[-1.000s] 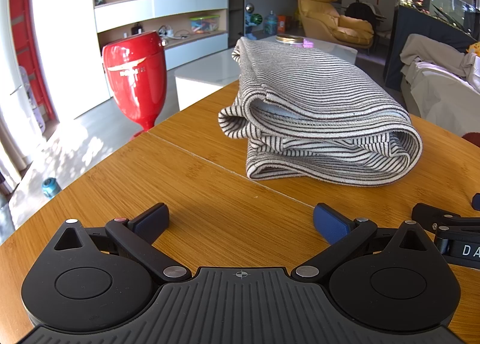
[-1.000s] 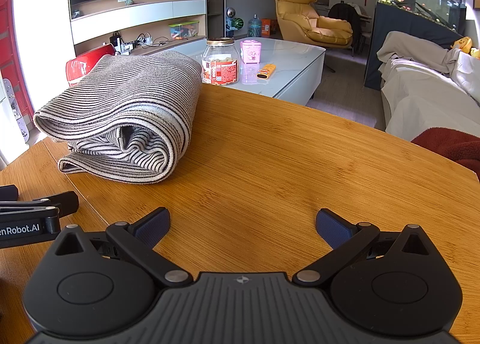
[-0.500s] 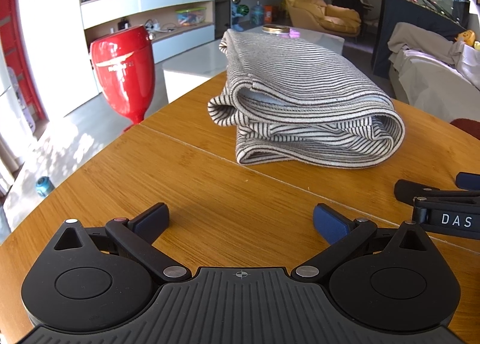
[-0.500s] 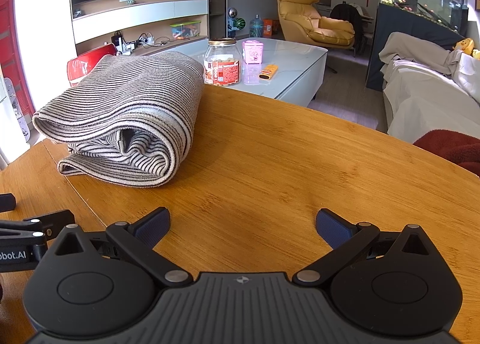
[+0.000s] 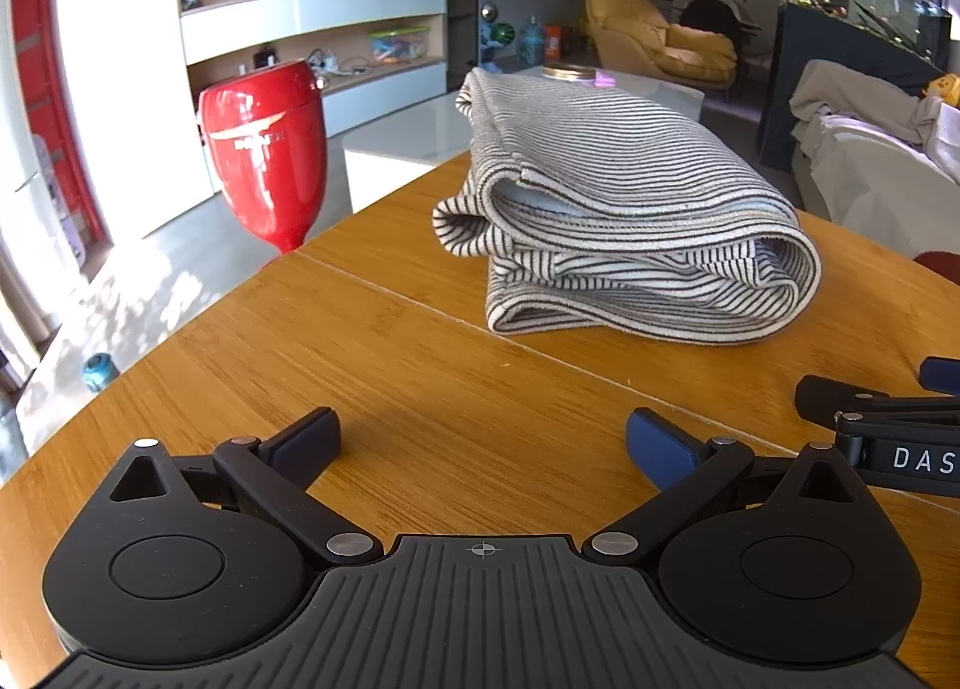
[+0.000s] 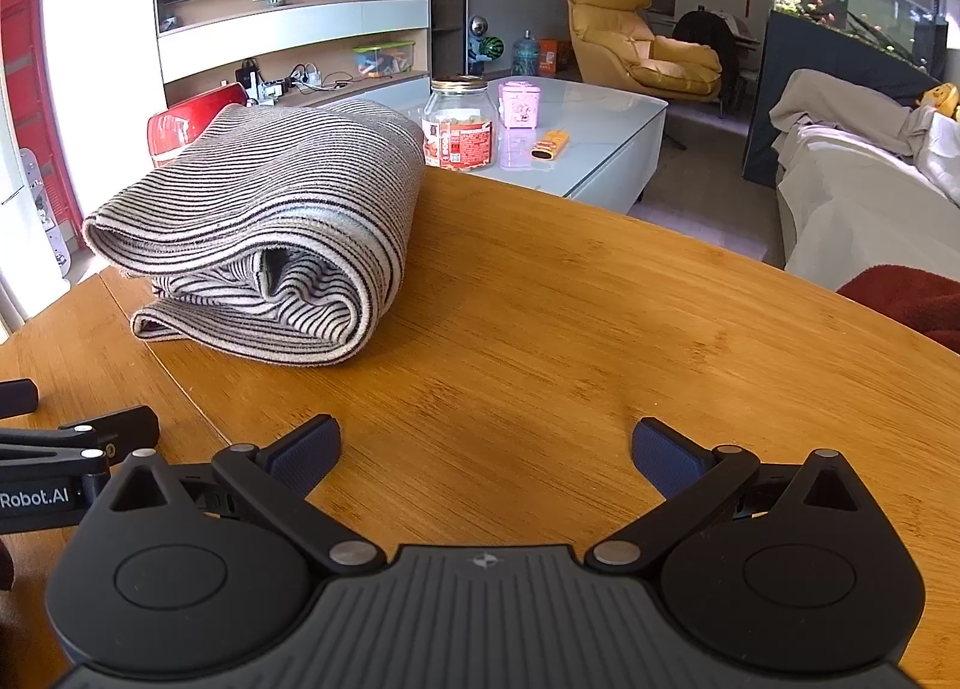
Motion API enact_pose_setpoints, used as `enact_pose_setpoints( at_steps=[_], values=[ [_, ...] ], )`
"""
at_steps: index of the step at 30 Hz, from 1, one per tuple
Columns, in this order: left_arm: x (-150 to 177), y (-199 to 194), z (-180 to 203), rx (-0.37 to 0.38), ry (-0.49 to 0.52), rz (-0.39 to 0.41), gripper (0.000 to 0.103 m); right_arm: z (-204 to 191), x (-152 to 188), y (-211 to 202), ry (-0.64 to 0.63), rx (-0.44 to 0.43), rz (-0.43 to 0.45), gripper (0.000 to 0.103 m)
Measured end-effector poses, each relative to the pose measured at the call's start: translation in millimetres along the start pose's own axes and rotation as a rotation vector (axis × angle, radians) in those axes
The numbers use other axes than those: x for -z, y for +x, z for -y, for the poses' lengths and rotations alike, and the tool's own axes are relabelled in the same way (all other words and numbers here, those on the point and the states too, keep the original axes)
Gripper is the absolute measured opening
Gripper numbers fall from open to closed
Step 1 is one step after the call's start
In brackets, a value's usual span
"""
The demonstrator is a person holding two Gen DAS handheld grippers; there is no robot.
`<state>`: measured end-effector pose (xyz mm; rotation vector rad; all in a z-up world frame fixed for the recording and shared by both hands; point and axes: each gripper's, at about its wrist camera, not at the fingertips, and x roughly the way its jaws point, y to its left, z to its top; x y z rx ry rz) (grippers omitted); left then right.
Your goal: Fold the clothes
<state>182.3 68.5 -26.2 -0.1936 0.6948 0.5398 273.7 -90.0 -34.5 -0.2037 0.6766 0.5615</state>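
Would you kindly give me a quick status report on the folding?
Left tongs open, empty; right tongs open, empty. Striped garment folded, lying on wooden table, untouched. Nothing between tongs and garment.

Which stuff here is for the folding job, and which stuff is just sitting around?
For the job:
striped garment, folded on the wooden table
left gripper, open, empty
right gripper, open, empty

Just sitting around:
red vase
glass jar
pink box
yellow armchair
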Motion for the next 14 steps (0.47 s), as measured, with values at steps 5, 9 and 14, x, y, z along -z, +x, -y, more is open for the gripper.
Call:
enact_pose_setpoints(
  at_steps=[5,9,14],
  values=[
    [0.8,-0.2,-0.2,0.0,-0.003,0.0,0.103,-1.2,0.4,-1.3,-0.001,0.0,0.0,0.103],
    [1.4,-0.4,0.3,0.003,-0.004,-0.001,0.103,-2.0,0.6,-1.9,0.0,0.001,0.0,0.103],
    [0.9,0.1,-1.4,0.021,0.001,-0.003,0.103,-6.4,2.5,-4.4,0.015,0.018,0.0,0.103]
  ],
)
